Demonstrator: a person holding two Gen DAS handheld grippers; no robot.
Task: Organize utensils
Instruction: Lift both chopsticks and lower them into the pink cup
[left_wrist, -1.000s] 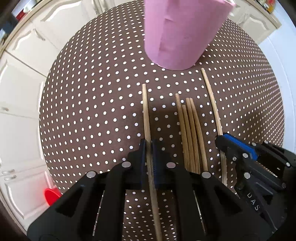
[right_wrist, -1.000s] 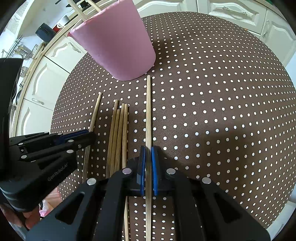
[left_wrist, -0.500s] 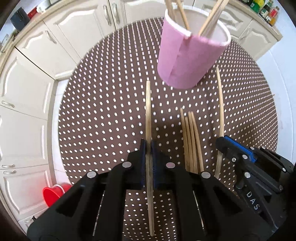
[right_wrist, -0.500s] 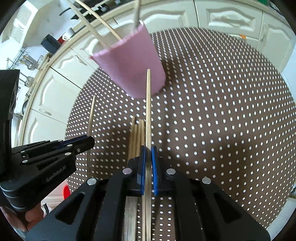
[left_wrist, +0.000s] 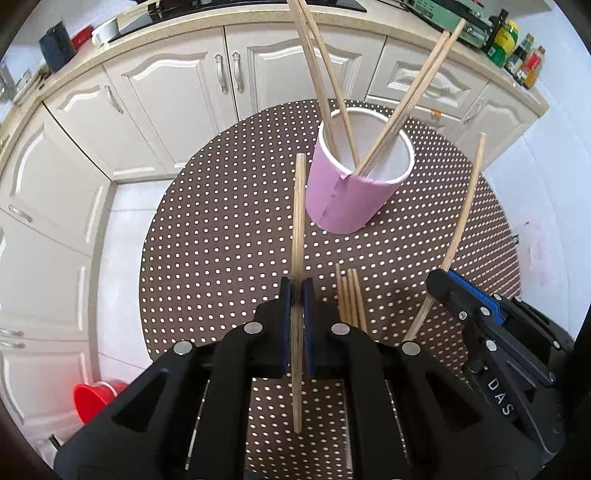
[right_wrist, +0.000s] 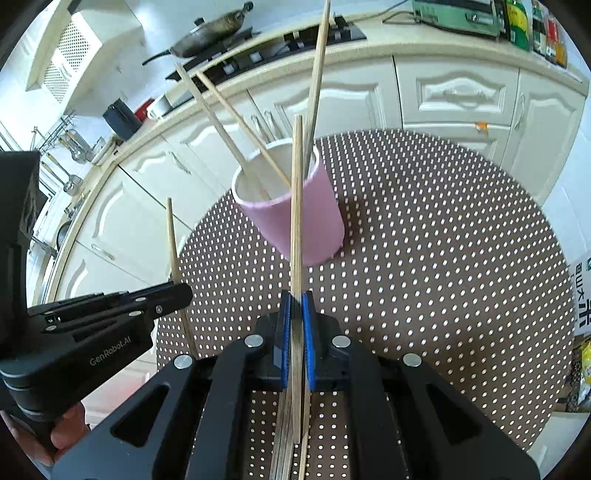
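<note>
Left gripper pinching one chopstick, right gripper pinching another chopstick, both raised above polka-dot table, pink cup holding four chopsticks

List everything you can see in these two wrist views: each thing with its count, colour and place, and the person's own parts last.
Cup: one, pink outside, white inside, upright on the table.
Chopsticks in cup: four, wooden, leaning on the rim.
Loose chopsticks: a small bundle, wooden, lying on the table between the grippers.
Held chopsticks: two, wooden, one in each gripper, lifted.
Table: one, round, brown with white dots.
Bucket: one, red, on the floor.
Cabinets: cream, behind the table.
Left gripper: black, shut on a chopstick.
Right gripper: black, shut on a chopstick.
</note>
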